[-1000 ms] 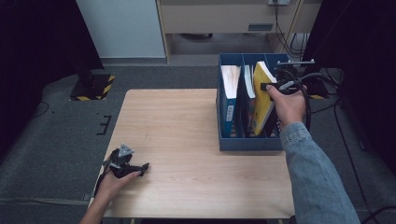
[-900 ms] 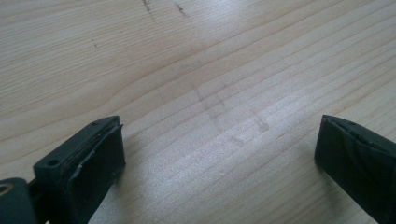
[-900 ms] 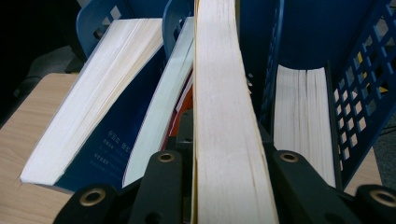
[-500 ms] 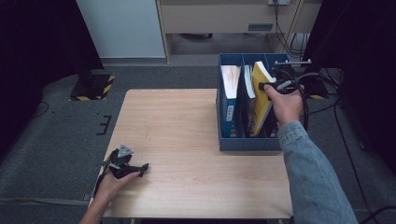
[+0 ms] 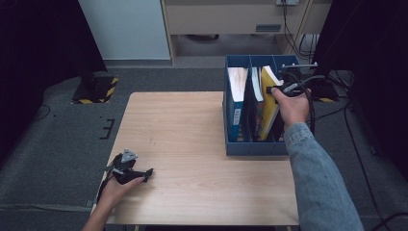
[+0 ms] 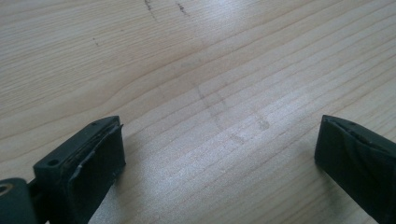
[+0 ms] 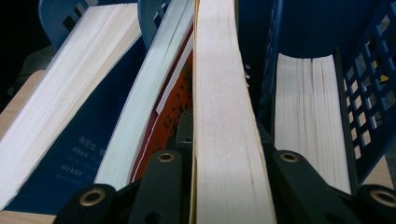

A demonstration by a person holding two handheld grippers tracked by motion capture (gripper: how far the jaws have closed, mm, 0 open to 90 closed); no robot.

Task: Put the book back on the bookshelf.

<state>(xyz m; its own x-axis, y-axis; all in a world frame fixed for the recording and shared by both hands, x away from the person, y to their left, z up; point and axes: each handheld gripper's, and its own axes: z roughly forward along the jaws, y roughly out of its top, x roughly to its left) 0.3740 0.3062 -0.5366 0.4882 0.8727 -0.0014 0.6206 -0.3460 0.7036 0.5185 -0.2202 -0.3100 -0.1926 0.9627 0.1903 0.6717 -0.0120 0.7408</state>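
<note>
While our left gripper (image 5: pixel 129 169) rests fingers apart near the desk's (image 5: pixel 192 139) front-left corner, our right gripper (image 5: pixel 287 89) clamps the yellow book (image 5: pixel 269 103) in the blue rack (image 5: pixel 255 148).

Blue-covered book (image 5: pixel 236 96), wooden table (image 5: pixel 192 130)

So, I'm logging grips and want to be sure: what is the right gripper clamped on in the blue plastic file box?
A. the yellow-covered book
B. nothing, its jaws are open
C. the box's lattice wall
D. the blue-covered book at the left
A: the right gripper has both black jaws pressed on the page block of the yellow-covered book, which stands tilted in the blue plastic file box.
</note>
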